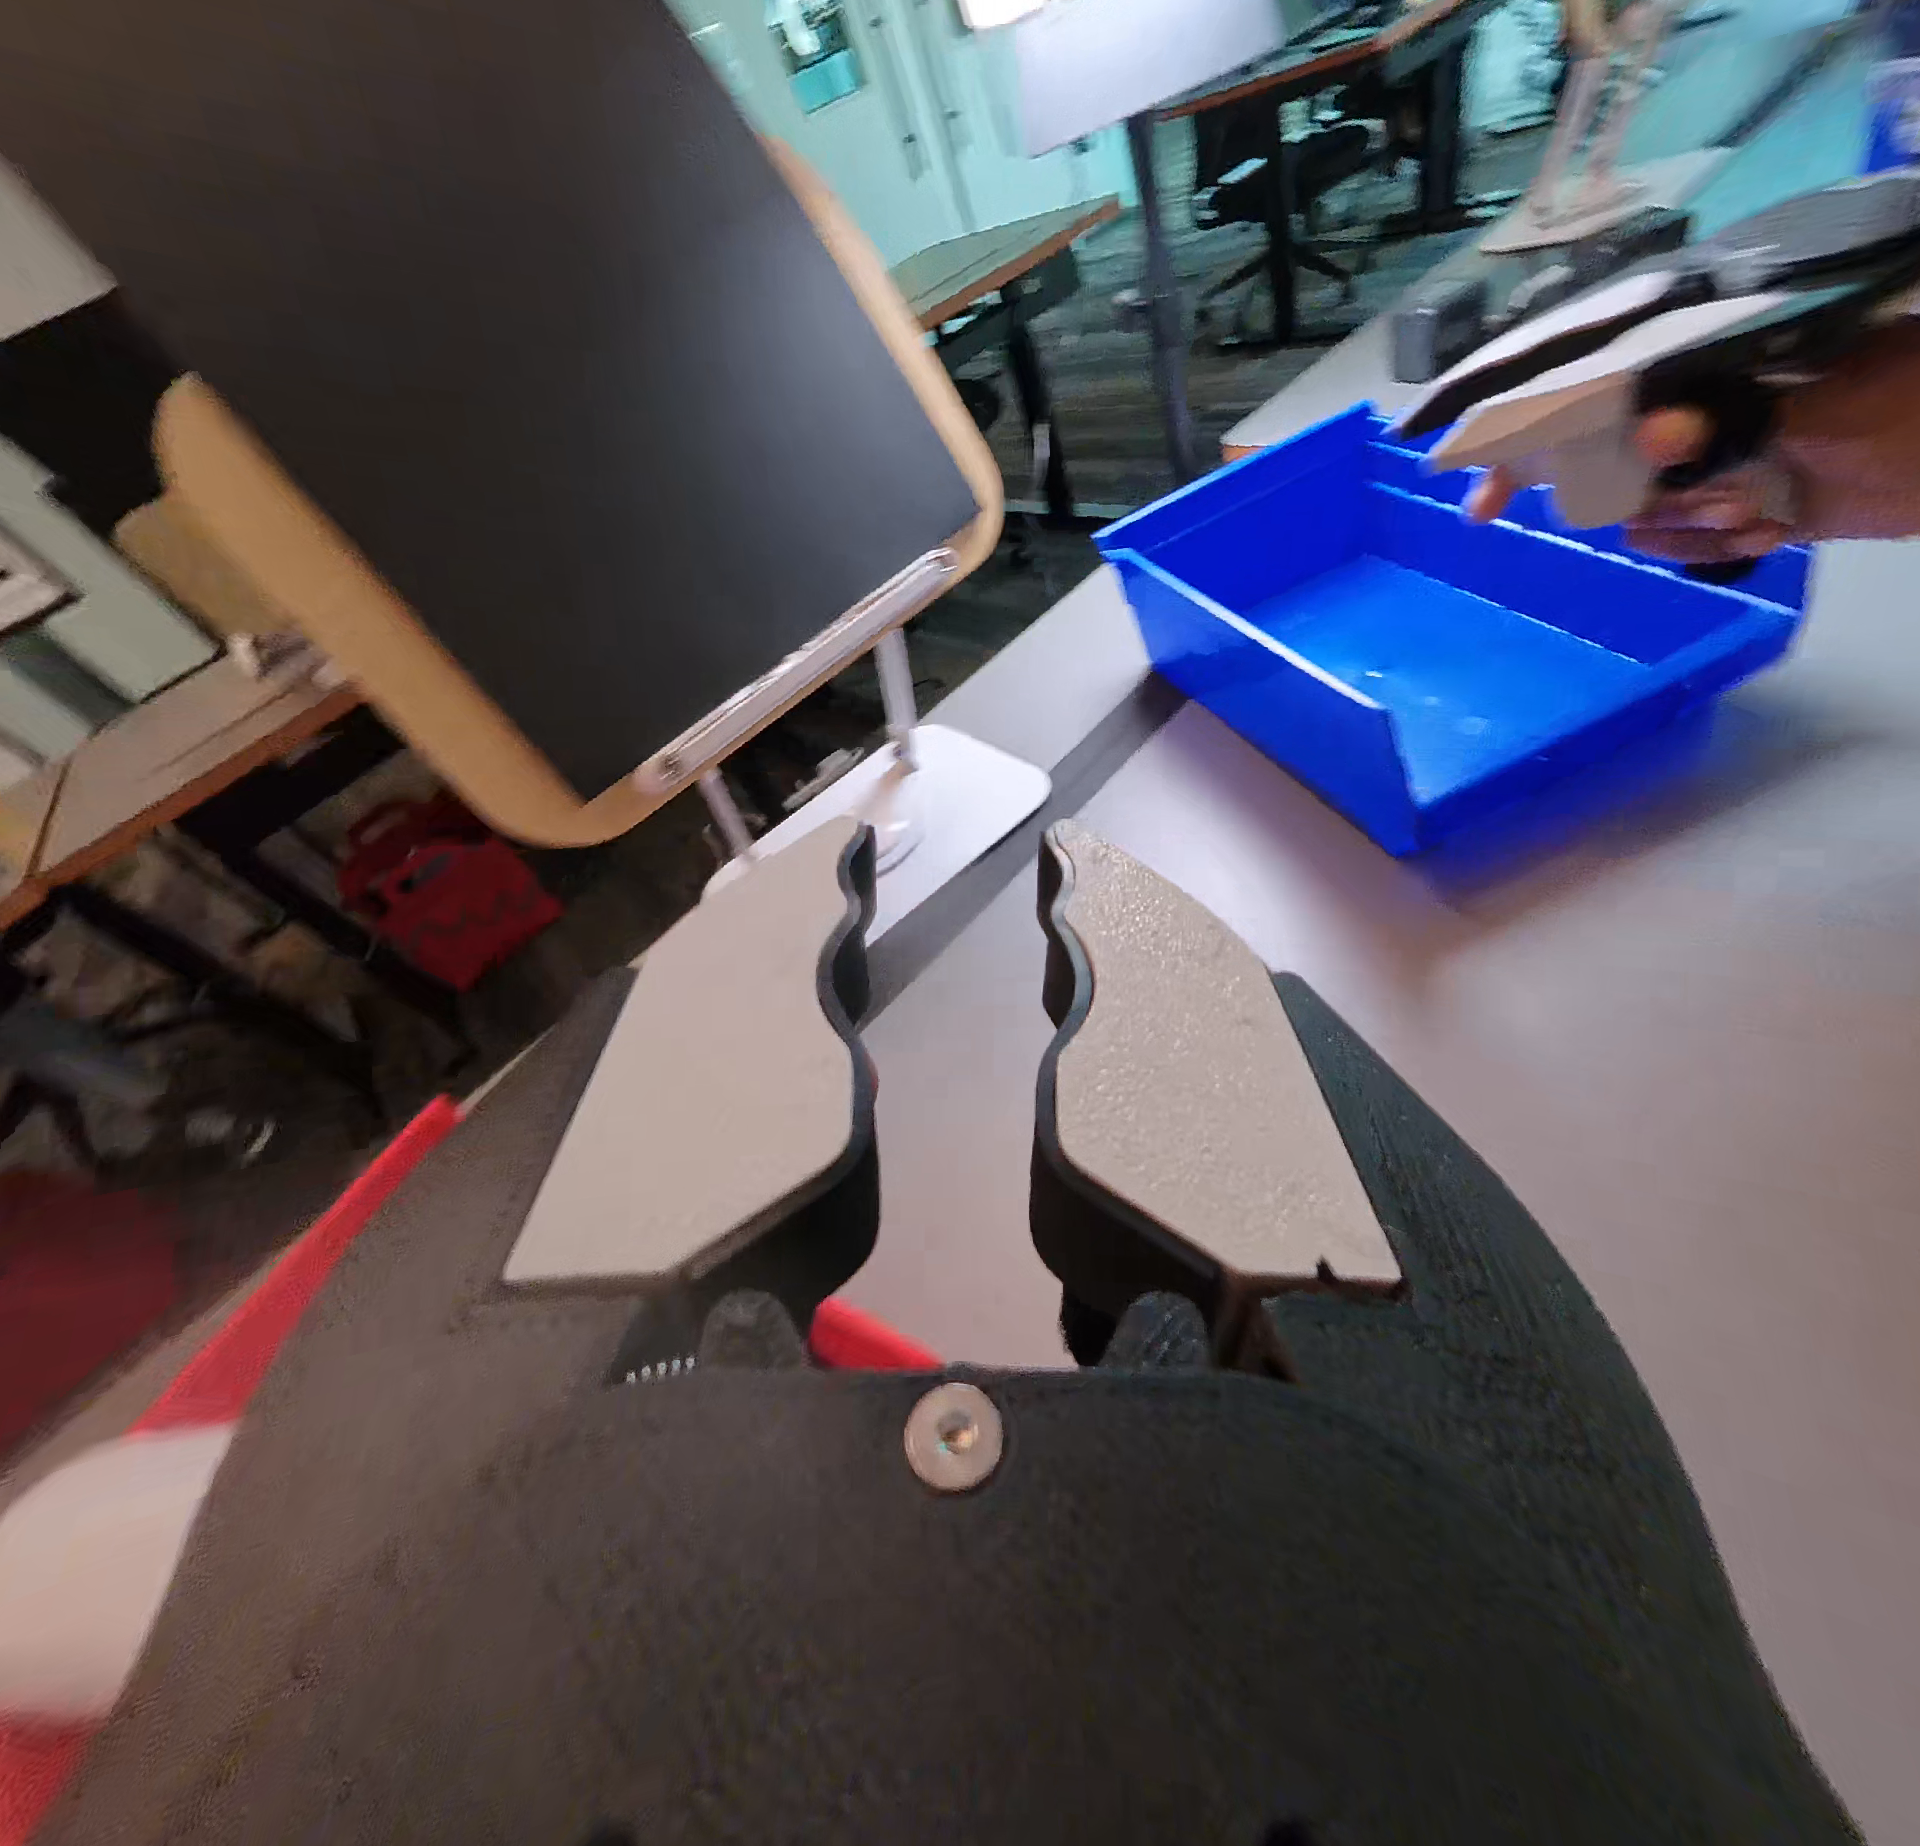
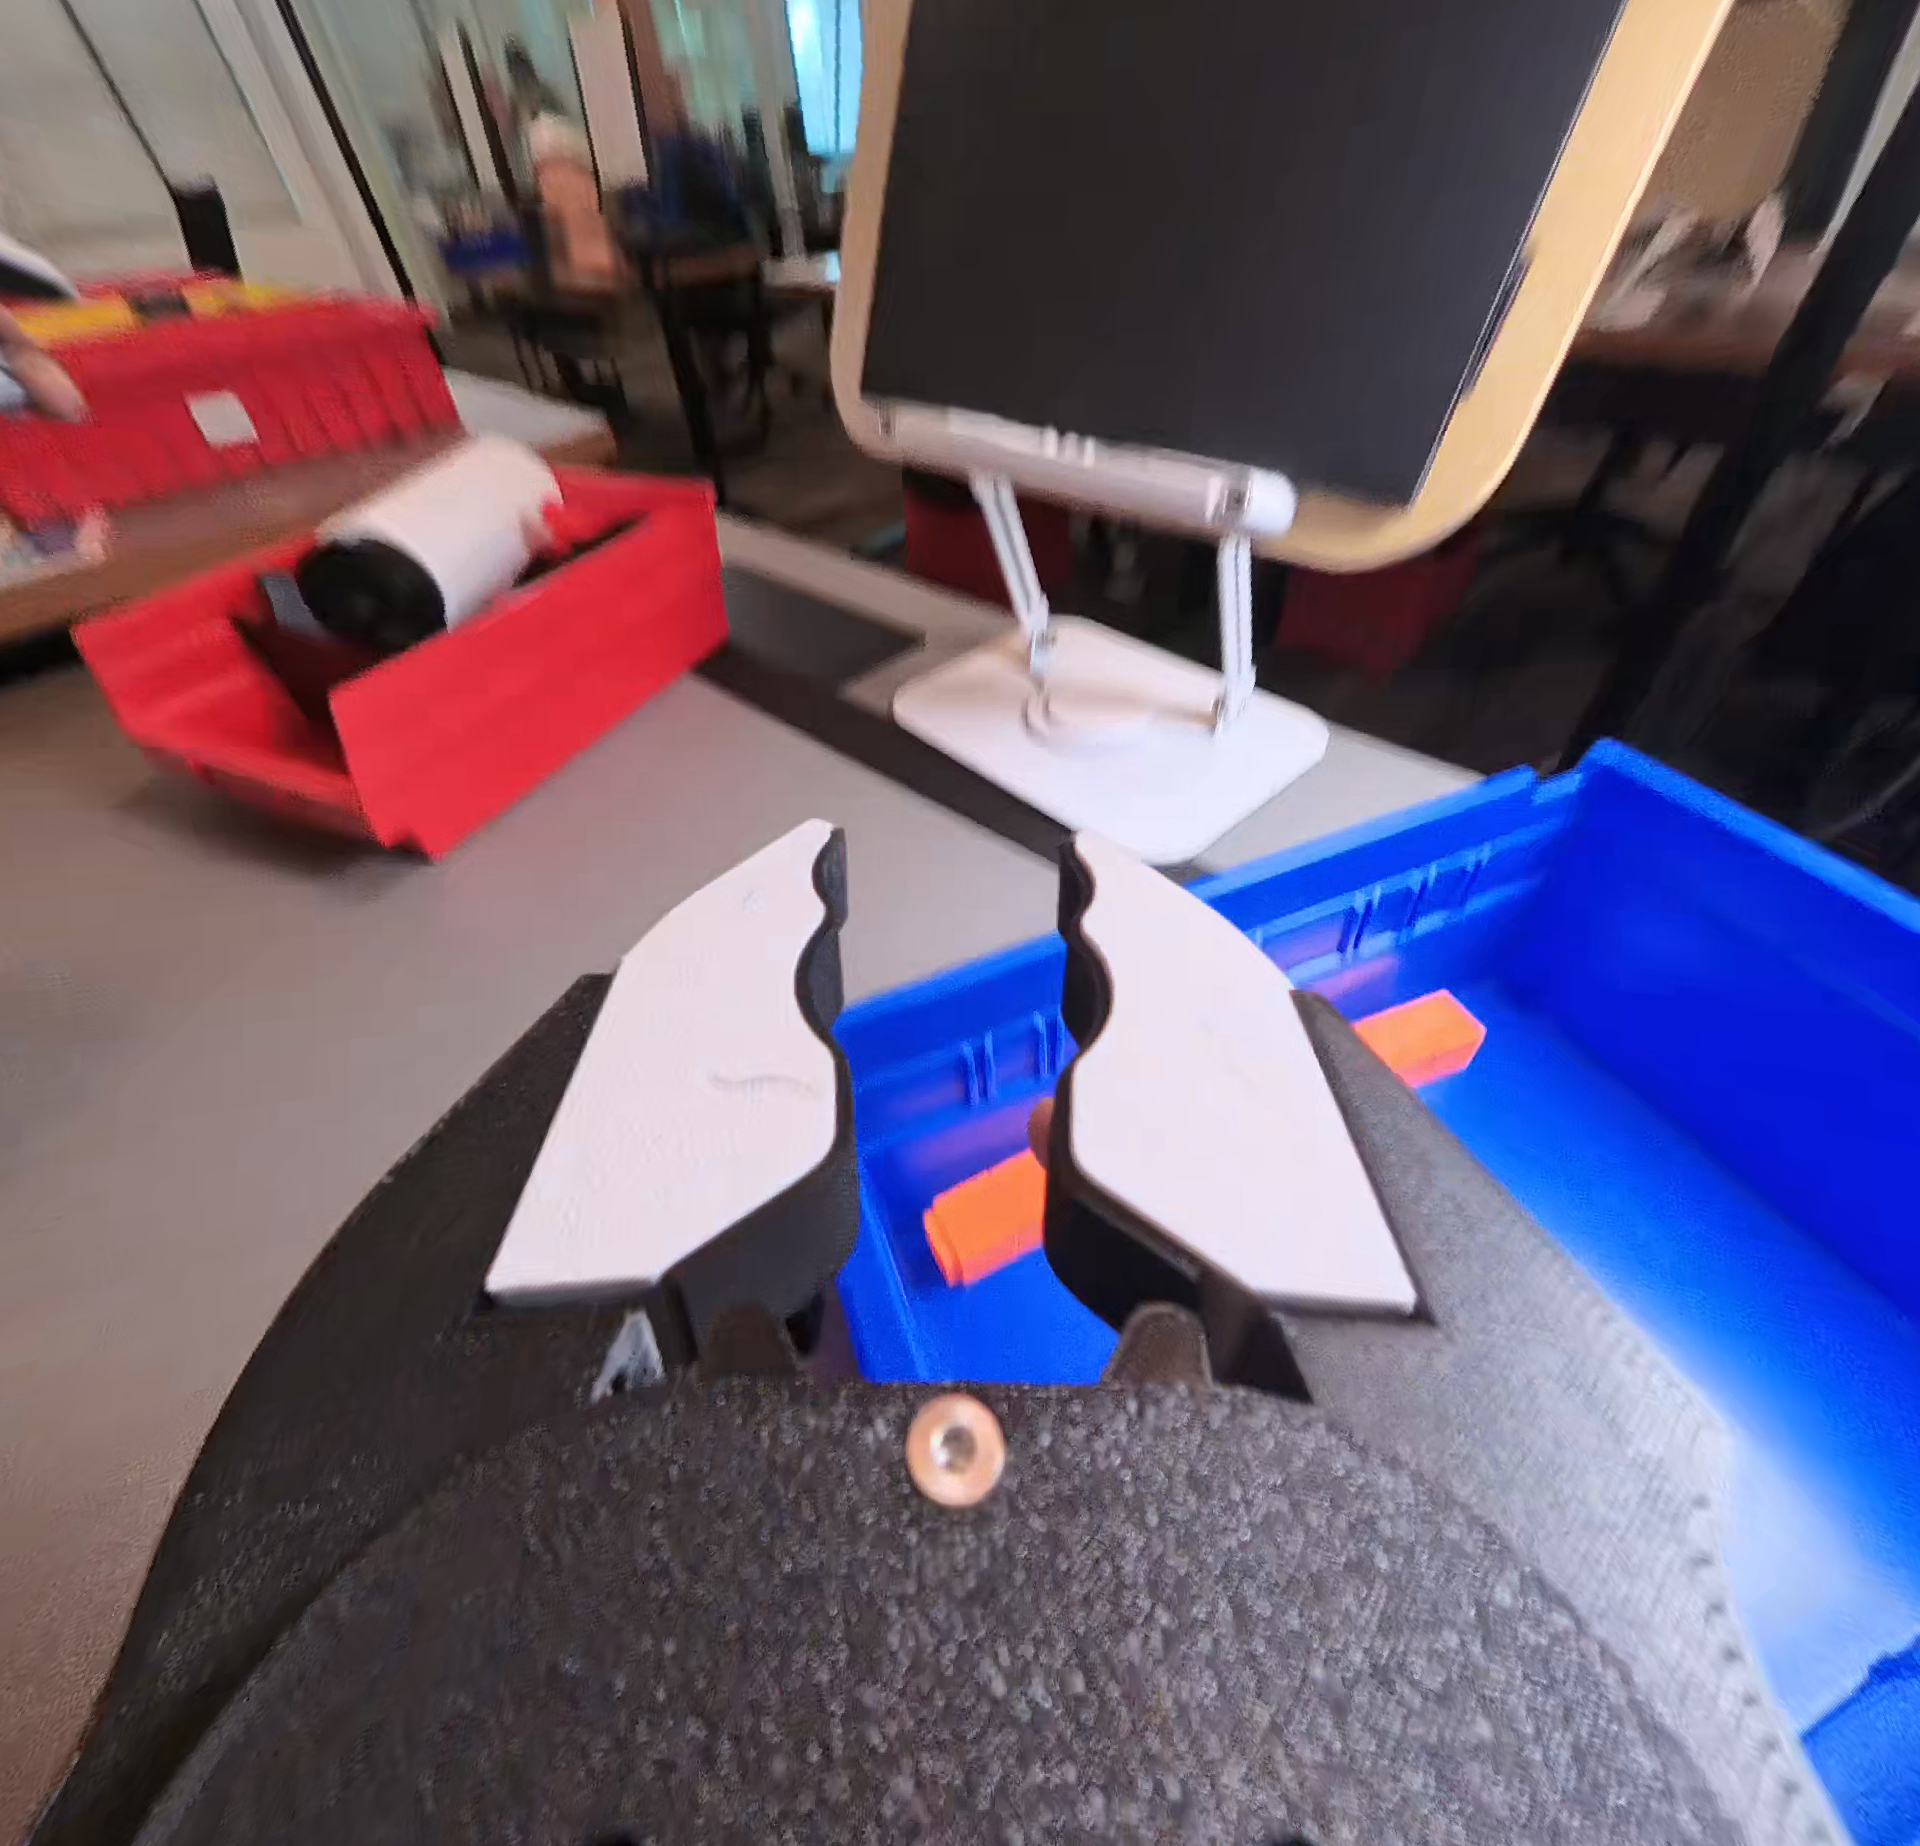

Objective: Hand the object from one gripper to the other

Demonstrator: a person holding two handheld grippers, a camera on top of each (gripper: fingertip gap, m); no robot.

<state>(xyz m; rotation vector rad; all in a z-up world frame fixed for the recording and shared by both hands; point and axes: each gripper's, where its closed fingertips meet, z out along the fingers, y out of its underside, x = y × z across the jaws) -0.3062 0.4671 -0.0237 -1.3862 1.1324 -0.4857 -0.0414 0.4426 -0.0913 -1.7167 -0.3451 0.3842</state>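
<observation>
In the right wrist view my right gripper [image 2: 951, 846] is open and empty, hovering over the near left part of a blue bin [image 2: 1714, 965]. Orange block pieces [image 2: 987, 1225] lie on the bin floor below and behind my right finger; the finger hides the middle, so I cannot tell whether they are one bar or two. In the left wrist view my left gripper [image 1: 951, 851] is open and empty above the grey table [image 1: 1455, 1121]. The blue bin [image 1: 1455, 674] lies ahead to the right, with the right gripper [image 1: 1423, 442] in a hand over its far side.
A dark tablet [image 2: 1195, 196] on a white stand [image 2: 1112, 747] stands at the table's back edge; it also shows in the left wrist view [image 1: 468, 342]. A red bin [image 2: 436, 695] holding a white and black roll [image 2: 436, 549] sits at left. Another red bin [image 2: 229, 394] stands behind it. Across from one pair of fingers to the other is roughly 30 centimetres.
</observation>
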